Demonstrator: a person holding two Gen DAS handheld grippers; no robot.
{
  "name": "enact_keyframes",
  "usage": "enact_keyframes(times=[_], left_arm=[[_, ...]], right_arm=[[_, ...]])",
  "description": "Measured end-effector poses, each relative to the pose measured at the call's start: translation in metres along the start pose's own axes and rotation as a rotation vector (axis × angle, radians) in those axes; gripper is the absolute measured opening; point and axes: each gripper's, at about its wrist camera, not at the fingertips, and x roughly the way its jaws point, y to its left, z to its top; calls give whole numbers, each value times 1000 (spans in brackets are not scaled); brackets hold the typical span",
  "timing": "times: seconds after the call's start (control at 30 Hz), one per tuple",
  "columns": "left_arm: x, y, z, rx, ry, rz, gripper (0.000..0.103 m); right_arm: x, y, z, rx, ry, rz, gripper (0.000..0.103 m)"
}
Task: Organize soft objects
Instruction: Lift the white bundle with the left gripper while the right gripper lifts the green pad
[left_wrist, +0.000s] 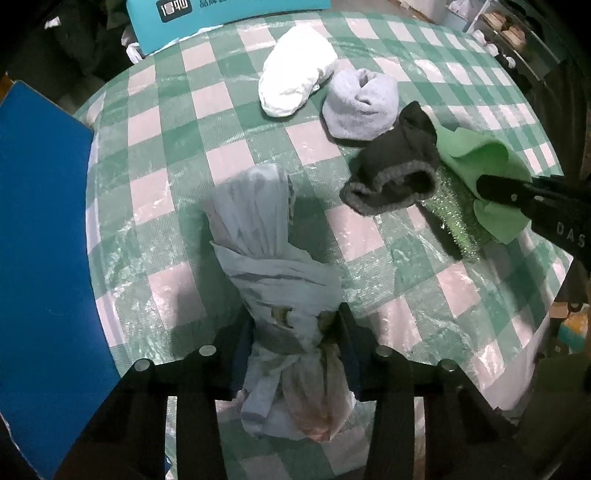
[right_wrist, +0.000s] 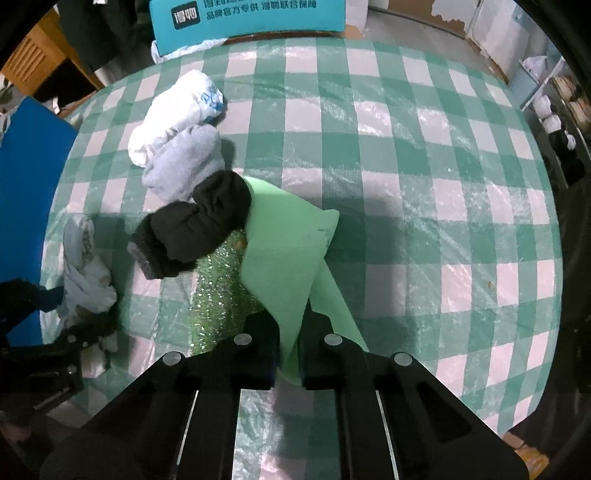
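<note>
My left gripper (left_wrist: 291, 332) is shut on a pale patterned cloth bundle (left_wrist: 273, 266) that lies on the checked table; it also shows in the right wrist view (right_wrist: 86, 273). My right gripper (right_wrist: 288, 343) is shut on a light green cloth (right_wrist: 288, 254), lifted at its near corner; it shows in the left wrist view (left_wrist: 484, 162) too. A black sock roll (right_wrist: 195, 225) rests on the green cloth and on a glittery green scrub cloth (right_wrist: 218, 295). A grey sock roll (left_wrist: 360, 105) and a white roll (left_wrist: 295, 74) lie beyond it.
The green and white checked tablecloth (right_wrist: 406, 184) covers a round table. A blue board (left_wrist: 40, 240) stands at the left edge. A teal box (right_wrist: 243, 18) sits at the far edge. Shelves (right_wrist: 554, 103) stand off to the right.
</note>
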Motion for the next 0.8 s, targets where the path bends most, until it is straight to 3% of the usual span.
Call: enact_keyframes(times=[0.5, 0.8], left_arm=[[-42, 7, 2, 3, -118, 30, 38], [-77, 7, -14, 1, -190, 47, 38]], right_arm=[[-53, 11, 2, -7, -115, 14, 5], [-82, 24, 4, -19, -174, 28, 5]])
